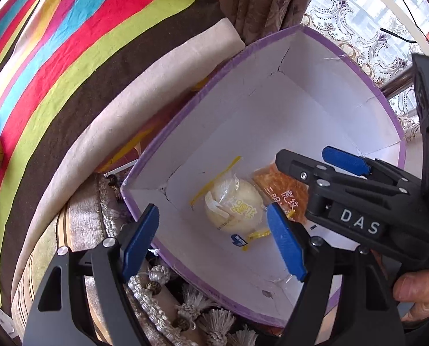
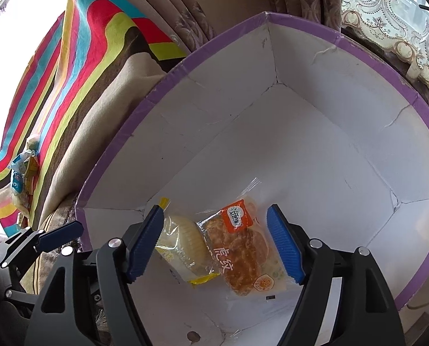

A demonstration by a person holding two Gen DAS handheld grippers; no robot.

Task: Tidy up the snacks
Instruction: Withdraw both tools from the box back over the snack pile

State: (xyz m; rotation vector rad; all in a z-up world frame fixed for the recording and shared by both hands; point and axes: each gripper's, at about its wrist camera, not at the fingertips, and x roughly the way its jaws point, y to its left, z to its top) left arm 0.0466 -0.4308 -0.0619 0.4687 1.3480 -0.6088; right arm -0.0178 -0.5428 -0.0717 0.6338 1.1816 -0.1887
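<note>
Though wrapped — orange snack [image 2: 240, 255] lengthwise upright

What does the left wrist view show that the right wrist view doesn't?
Only the left wrist view shows a hand gripping the right claw's handle and silver tassels beside the box. Only the right wrist view shows more snack packets waiting on the striped cloth. Both show the purple-rimmed box holding a pale bun packet and an orange cake packet, with both claws open.
</note>
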